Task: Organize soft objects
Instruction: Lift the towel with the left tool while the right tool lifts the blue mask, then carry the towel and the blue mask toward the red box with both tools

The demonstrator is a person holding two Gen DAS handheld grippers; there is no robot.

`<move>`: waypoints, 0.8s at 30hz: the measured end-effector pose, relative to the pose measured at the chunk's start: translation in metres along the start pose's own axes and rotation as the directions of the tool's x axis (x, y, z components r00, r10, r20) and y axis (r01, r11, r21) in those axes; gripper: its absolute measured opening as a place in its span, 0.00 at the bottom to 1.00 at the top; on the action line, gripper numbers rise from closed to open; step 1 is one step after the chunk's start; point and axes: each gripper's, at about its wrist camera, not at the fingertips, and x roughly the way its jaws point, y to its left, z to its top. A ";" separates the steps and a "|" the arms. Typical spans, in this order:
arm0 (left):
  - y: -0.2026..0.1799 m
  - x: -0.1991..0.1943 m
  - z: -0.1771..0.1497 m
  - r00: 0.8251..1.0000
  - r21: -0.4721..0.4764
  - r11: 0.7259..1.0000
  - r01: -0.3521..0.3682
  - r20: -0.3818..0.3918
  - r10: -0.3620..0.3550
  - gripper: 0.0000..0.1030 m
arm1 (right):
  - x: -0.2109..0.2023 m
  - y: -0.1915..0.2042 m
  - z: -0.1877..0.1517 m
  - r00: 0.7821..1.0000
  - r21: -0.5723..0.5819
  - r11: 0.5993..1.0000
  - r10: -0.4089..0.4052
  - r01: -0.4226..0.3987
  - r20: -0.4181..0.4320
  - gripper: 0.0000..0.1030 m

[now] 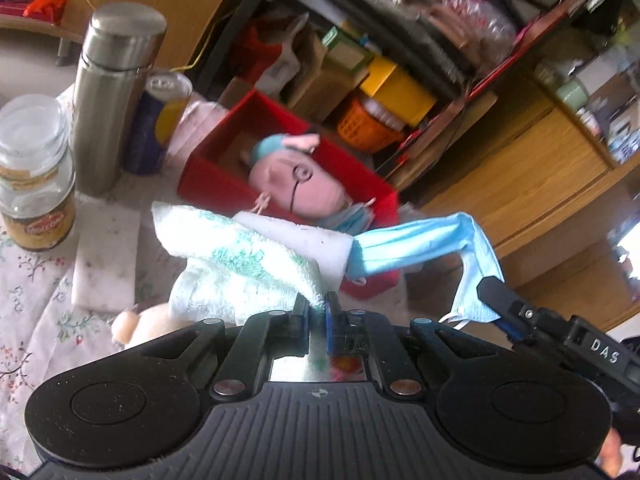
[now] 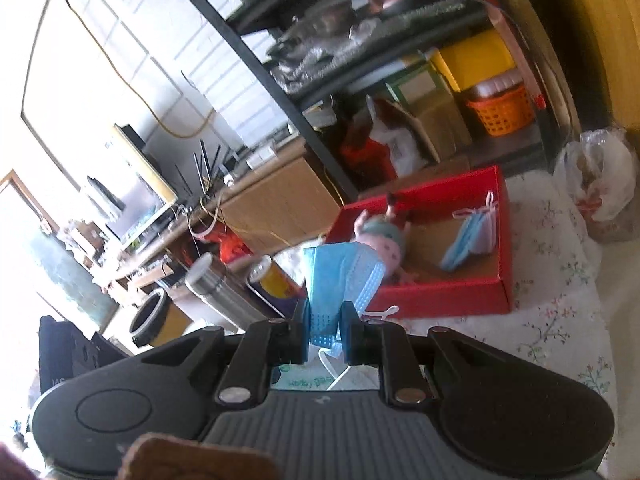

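Observation:
My left gripper is shut on a white towel with green print and holds it above the table, in front of the red box. My right gripper is shut on a blue face mask; the mask also shows in the left wrist view, hanging from the right gripper's fingers. A pink plush doll with a teal cap lies in the red box, together with more masks.
A steel flask, a can and a glass jar stand on the floral tablecloth at left. A white sponge block and a cream plush lie near. Shelves stand behind. A plastic bag sits at right.

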 end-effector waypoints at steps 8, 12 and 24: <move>-0.005 -0.021 0.017 0.989 -0.038 0.994 0.099 0.110 -0.094 0.03 | -0.025 0.000 0.018 0.992 0.024 0.999 0.028 -0.031 0.125 0.00; -0.010 -0.030 0.023 0.980 -0.044 0.989 0.142 0.148 -0.134 0.03 | -0.034 -0.003 0.024 0.985 0.039 0.999 0.027 -0.034 0.168 0.00; -0.016 0.027 -0.023 0.993 0.123 0.987 -0.102 -0.054 0.109 0.59 | -0.028 -0.011 0.022 0.989 0.061 0.998 0.003 -0.012 0.149 0.00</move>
